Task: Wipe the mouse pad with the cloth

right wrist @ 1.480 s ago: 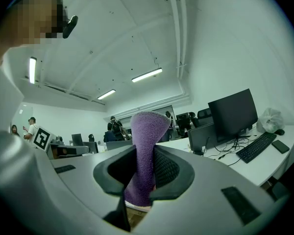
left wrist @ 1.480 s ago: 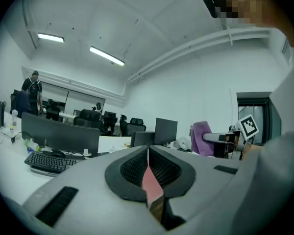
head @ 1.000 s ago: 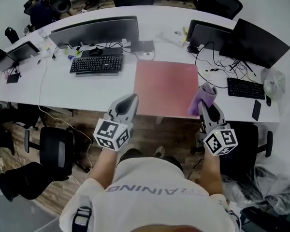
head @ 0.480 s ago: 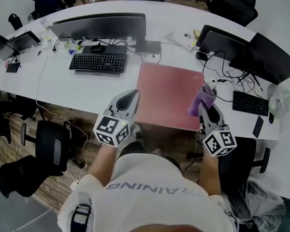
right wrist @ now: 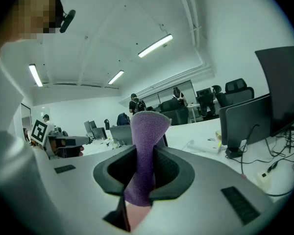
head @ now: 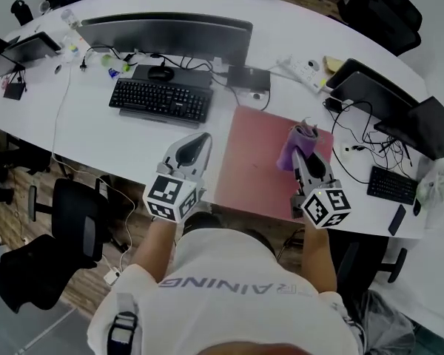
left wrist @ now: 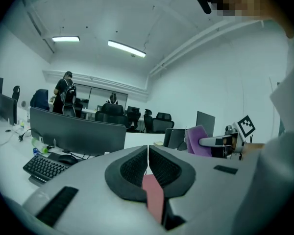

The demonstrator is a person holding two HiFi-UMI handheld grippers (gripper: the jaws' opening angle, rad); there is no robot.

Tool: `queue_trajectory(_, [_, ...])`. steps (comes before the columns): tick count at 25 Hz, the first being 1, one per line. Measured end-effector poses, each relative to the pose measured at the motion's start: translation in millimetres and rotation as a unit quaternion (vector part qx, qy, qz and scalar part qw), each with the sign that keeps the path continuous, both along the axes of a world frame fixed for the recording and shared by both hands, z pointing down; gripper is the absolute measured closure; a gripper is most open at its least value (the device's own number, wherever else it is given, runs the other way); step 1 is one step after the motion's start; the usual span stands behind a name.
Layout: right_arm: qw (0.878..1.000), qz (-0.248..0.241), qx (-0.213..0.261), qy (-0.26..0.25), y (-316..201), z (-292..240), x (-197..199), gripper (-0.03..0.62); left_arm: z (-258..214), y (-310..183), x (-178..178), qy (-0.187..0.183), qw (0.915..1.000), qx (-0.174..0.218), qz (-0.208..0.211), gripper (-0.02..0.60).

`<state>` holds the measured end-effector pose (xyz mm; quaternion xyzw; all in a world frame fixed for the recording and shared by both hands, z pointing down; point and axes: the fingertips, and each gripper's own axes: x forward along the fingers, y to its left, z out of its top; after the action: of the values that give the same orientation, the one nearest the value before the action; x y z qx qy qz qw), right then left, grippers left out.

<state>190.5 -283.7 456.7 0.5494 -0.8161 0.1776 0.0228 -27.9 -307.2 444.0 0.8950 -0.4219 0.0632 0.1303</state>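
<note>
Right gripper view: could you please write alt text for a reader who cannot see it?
The right hand-held gripper is shut on a purple cloth that stands up between its jaws. Behind lies a white desk with a dark monitor at the right.

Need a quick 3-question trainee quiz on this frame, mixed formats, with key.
1. True or false: the left tongs hold the purple cloth.
2. Relative to the black keyboard, the red mouse pad lies: A) to the person's left; B) to the person's right; C) underneath it.
3. Fill in: the left tongs' jaws are ____, with nothing between them.
Key: 1 false, the right tongs hold it; 2 B; 3 shut.
</note>
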Motion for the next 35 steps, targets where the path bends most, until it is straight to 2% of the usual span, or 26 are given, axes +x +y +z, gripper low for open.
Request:
queue_trajectory(6, [0.998, -0.038, -0.059, 0.001, -73.4, 55.1, -65.8, 0.496, 32.9, -32.8, -39.0, 0.003, 0.9993, -0.036, -0.014, 0.546])
queue_trajectory(11, [0.99, -0.054, -0.126, -0.009, -125.5, 121.4, -117.8, 0.496, 58.3, -49.7, -66.0, 0.007, 0.9978, -0.06, -0.026, 0.546])
queue_trajectory(17, [0.977, -0.053, -0.203, 0.025, -157.3, 210.8, -149.6, 0.496, 82.8, -63.4, -90.1, 0.012, 0.9955, -0.084, -0.043, 0.546])
queue_trajectory(24, [0.96, -0.051, -0.271, 0.052, -158.1, 277.3, -145.8, 0.496, 94.8, -63.7, -92.9, 0.004, 0.9942, -0.098, -0.044, 0.546])
queue_trajectory(30, [0.958, -0.037, -0.282, 0.047, -154.1, 284.1, -118.0, 0.496, 88.8, -51.5, -67.3, -0.007, 0.9947, -0.097, -0.034, 0.546])
queue_trajectory(35, [0.957, -0.023, -0.284, 0.056, -146.6, 283.4, -77.6, 0.496, 81.4, -37.5, -36.2, -0.011, 0.9951, -0.094, -0.029, 0.546])
